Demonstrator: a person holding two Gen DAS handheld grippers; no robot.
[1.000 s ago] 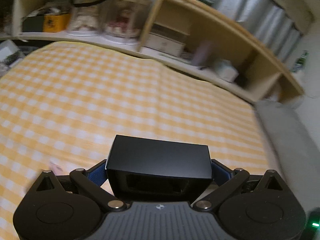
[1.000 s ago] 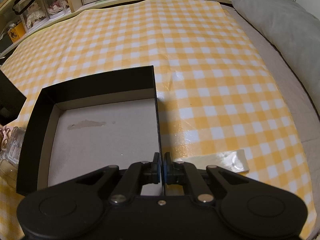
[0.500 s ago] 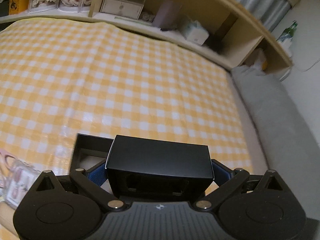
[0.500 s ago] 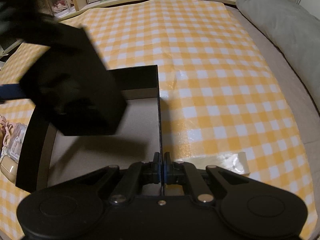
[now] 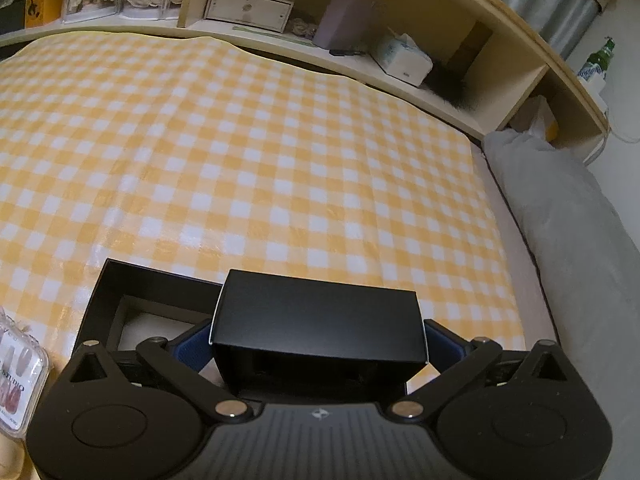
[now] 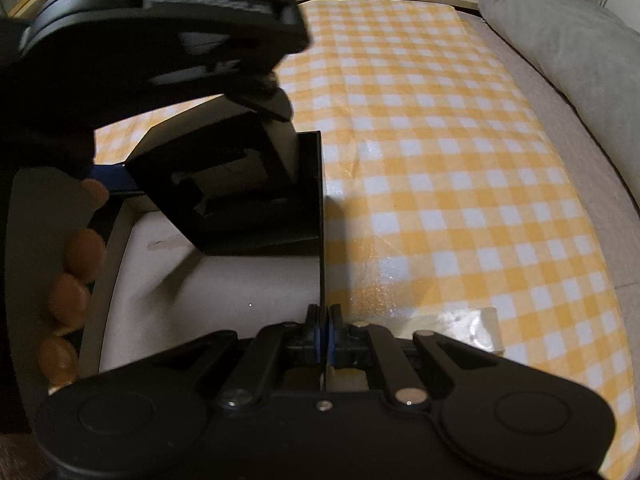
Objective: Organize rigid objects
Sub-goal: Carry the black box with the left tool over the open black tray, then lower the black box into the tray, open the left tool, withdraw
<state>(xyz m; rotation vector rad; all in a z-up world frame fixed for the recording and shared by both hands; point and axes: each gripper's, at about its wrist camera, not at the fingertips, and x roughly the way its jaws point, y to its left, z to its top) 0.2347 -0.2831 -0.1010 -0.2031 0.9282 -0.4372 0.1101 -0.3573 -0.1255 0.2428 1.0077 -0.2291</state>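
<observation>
My left gripper (image 5: 318, 330) is shut on a small black box (image 5: 316, 316), held by its two sides. Below it lies a large open black tray-box (image 5: 120, 284) with a pale floor. In the right wrist view the small black box (image 6: 224, 184) hangs tilted over the far right corner of the tray-box (image 6: 316, 184), just above its floor. My right gripper (image 6: 323, 330) is shut on the tray-box's thin right wall at its near end. A hand (image 6: 76, 264) grips the left gripper's handle at the left.
A yellow checked cloth (image 5: 248, 152) covers the bed. A clear packet of press-on nails (image 5: 18, 372) lies left of the tray-box. A grey pillow (image 6: 572, 56) lies along the right. A headboard shelf (image 5: 360, 56) holds boxes and tissues. A clear wrapper (image 6: 476, 328) lies by my right gripper.
My left gripper carried the small black box rightwards and down, from beside the tray-box to over its far right corner. The right gripper stayed put on the wall.
</observation>
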